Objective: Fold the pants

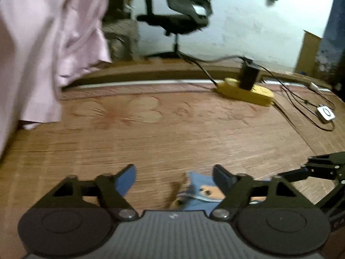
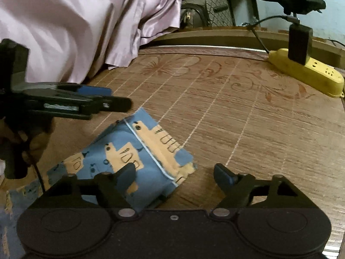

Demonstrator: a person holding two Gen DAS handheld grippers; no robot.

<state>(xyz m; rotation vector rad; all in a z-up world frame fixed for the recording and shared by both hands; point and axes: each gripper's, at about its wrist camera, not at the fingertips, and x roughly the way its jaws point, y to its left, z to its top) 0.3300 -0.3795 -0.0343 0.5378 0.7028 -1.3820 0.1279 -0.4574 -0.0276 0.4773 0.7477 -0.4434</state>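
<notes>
On the wooden mat [image 2: 237,118], just ahead of our two grippers, we see one pair of blue pants [image 2: 138,157] with tan prints, lying as a compact bundle that looks already folded. Our right gripper [image 2: 174,174] hangs above its near edge with jaws spread and nothing between them; our left gripper [image 1: 174,177] has jaws spread too and holds nothing, the pants just below it. We judge both stand open because the cloth has been let go. Beyond lie one yellow power strip [image 2: 308,73], one pink sheet [image 2: 75,26] and one office chair [image 1: 183,10]
</notes>
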